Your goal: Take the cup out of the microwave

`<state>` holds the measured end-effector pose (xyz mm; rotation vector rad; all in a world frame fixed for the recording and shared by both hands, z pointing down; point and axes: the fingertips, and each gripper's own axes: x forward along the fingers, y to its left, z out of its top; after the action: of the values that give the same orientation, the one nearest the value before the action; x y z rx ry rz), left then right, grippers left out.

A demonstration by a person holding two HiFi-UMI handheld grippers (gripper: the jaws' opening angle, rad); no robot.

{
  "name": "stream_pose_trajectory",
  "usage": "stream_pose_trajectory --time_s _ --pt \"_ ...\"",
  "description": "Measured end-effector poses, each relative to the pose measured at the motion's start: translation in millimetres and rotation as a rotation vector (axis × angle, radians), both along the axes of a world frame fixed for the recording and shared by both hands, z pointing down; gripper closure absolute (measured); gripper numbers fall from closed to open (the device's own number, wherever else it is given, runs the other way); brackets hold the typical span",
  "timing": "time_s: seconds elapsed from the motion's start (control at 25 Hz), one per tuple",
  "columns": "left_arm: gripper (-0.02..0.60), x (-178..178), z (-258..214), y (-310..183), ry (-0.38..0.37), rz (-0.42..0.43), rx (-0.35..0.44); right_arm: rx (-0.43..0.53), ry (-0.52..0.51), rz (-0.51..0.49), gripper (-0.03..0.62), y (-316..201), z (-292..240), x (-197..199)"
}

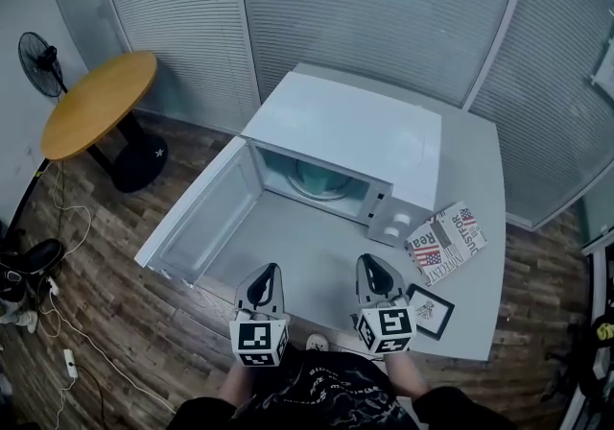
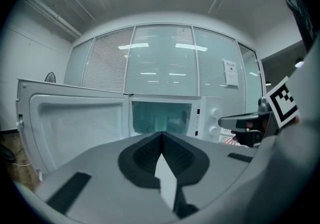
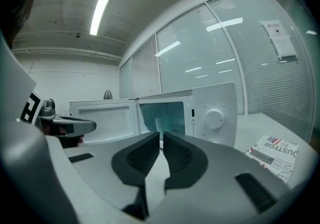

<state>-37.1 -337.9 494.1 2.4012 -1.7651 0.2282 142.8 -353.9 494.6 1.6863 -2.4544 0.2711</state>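
Note:
A white microwave [image 1: 350,135] stands on the grey table [image 1: 475,169] with its door [image 1: 197,217] swung wide to the left. Inside the greenish cavity I see a glass turntable [image 1: 319,180]. A pale, see-through cup [image 2: 160,122] [image 3: 157,125] shows faintly there in both gripper views. My left gripper [image 1: 266,274] [image 2: 161,135] and right gripper [image 1: 373,267] [image 3: 161,135] hover side by side over the table's near edge. Both point at the cavity, well short of it. Each has its jaws shut with nothing between them.
A folded newspaper [image 1: 446,242] lies right of the microwave, with a black-framed card [image 1: 429,311] nearer me. Off the table to the left are a round wooden table [image 1: 98,102], a fan [image 1: 40,63] and cables on the floor. Blinded glass walls close the back.

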Motion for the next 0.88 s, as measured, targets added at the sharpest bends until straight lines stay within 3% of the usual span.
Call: stream_pose_trajectory --time_s 0.48,0.6,0.88 --pt "0.575 2 8 -21 -0.004 0.010 -0.023 -0.033 0.001 -0.043 0.583 -29 6 -11" --pt "0.575 -4 9 -29 -0.009 0.018 -0.028 -0.050 -0.007 -0.047 0.488 -38 9 -19" --pt "0.575 -21 15 -54 -0.033 0.024 -0.048 -0.075 -0.032 -0.053 0.356 -69 14 -38"
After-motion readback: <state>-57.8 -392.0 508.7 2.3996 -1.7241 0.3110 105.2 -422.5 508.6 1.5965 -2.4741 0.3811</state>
